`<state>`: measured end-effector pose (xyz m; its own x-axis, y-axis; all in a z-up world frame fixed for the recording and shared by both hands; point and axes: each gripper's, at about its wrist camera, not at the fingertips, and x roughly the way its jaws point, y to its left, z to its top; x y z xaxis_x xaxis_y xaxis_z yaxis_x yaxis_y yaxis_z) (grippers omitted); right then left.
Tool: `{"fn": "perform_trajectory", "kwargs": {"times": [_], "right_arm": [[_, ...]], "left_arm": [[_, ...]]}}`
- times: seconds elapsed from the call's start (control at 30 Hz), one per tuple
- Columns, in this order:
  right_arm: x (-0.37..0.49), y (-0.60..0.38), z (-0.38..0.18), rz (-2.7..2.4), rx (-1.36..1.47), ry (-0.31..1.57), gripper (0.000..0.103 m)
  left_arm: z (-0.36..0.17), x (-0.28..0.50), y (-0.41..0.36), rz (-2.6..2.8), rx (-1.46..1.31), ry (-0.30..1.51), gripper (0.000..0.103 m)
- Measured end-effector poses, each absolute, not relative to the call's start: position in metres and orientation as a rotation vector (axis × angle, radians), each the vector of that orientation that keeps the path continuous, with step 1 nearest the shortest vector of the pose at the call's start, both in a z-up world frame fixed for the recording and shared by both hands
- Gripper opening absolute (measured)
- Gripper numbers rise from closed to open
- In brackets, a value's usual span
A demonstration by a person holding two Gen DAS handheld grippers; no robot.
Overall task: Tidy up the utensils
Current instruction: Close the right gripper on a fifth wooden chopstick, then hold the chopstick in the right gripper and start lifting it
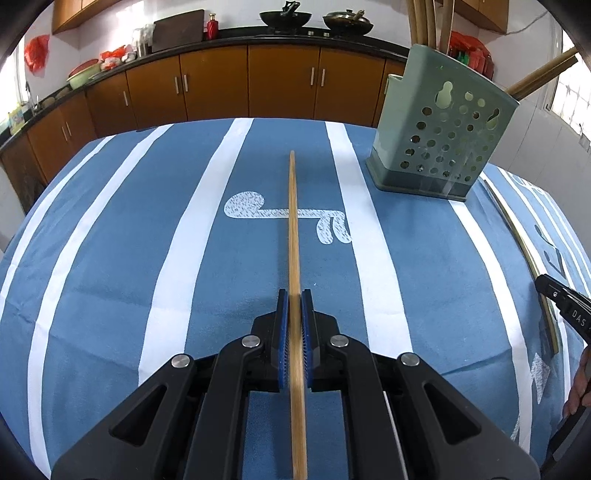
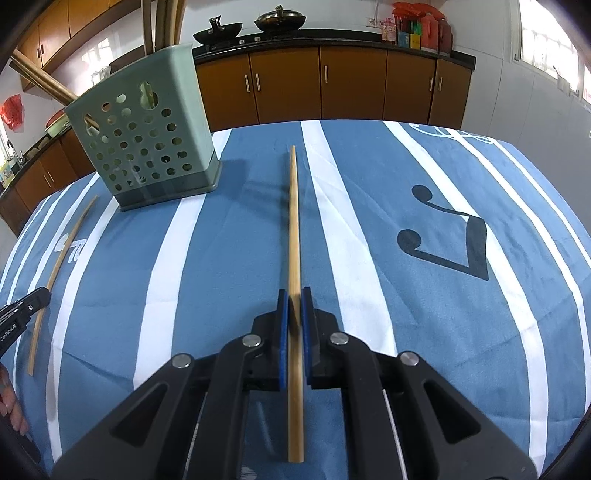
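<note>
We see a table covered by a blue cloth with broad white stripes and printed music notes (image 1: 184,240), and behind it a long run of brown wooden kitchen cabinets under a dark counter (image 1: 221,81) carrying two black woks. On the cloth stands a grey-green plastic utensil holder pierced with round holes (image 1: 443,140), upright, with several long bamboo chopsticks (image 1: 424,22) already standing in it and leaning out of its top. The holder sits between our two hands, to the right in the left camera and to the left in the right camera. Our left gripper (image 1: 294,299), black with blue pads, is clamped on a long light-brown bamboo chopstick (image 1: 293,221) that runs straight ahead between the pads, its thin tip pointing toward the far edge of the table. Our right gripper (image 2: 294,297) is likewise closed tight on a second bamboo chopstick (image 2: 293,206), which also points forward, just beside the holder's base. Each chopstick shows at the edge of the other camera's picture.
</note>
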<state>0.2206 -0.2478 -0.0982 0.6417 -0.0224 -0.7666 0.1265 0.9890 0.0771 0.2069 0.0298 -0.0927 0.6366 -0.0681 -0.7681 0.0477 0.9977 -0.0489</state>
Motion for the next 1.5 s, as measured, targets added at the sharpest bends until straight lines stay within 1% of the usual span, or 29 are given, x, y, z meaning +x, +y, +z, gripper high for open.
{"fn": "perform_trajectory", "kwargs": {"times": [1.0,1.23,1.5], "right_arm": [[0.22,-0.246,-0.098,-0.095,0.106,0.874,0.008],[0.22,-0.24,-0.098,-0.107,0.072,0.877,0.009],[0.22,-0.234,-0.097,-0.118,0.038,0.879,0.01]], "left_arm": [[-0.091,0.207,0.028,-0.062,-0.016,0.88,0.008],[-0.091,0.206,0.036,-0.058,-0.107,0.876,0.008],[-0.091,0.207,0.035,-0.056,-0.107,0.876,0.008]]}}
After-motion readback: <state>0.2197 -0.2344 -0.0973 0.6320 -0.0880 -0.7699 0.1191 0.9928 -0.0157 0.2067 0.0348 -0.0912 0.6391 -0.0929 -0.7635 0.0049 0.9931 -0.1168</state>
